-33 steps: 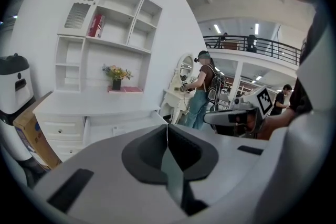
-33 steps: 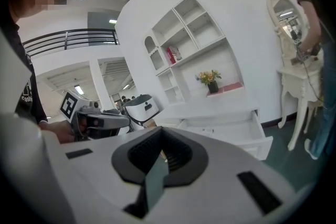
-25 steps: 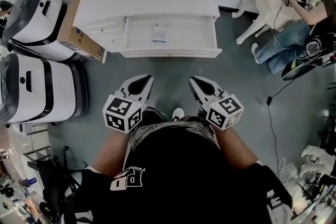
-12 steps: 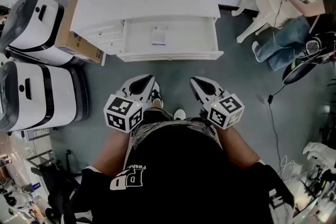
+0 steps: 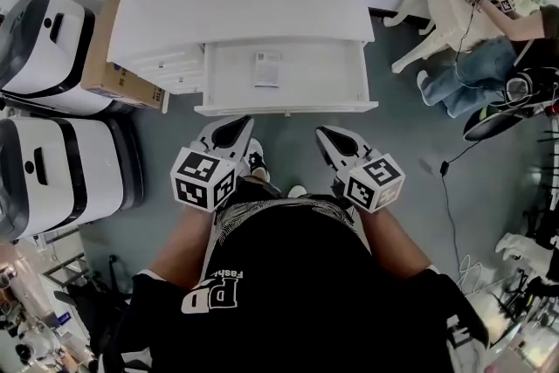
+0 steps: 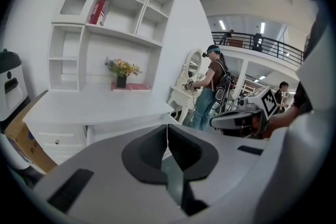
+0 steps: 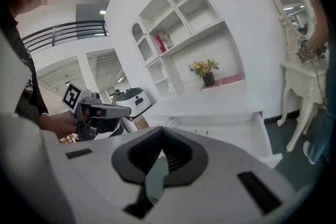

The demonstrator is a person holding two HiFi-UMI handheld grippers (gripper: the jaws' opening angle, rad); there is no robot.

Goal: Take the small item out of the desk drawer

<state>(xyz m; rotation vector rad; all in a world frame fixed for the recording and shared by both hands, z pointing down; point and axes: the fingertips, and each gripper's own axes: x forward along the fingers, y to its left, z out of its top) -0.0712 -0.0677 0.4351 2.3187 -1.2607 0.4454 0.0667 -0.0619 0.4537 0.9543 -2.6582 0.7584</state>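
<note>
Head view, not left gripper's, shows small item [image 5: 267, 69].

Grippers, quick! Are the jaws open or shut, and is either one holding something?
Left gripper: jaws shut, holding nothing.
Right gripper: jaws shut, holding nothing.

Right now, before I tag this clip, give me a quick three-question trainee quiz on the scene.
1. Fill in: the jaws of the left gripper and the right gripper are both ____.
2. True or false: the desk drawer is closed.
3. The small item lies: A in the left gripper, B in the desk drawer, C in the right gripper.

Key: 1 shut; 2 false; 3 B.
</note>
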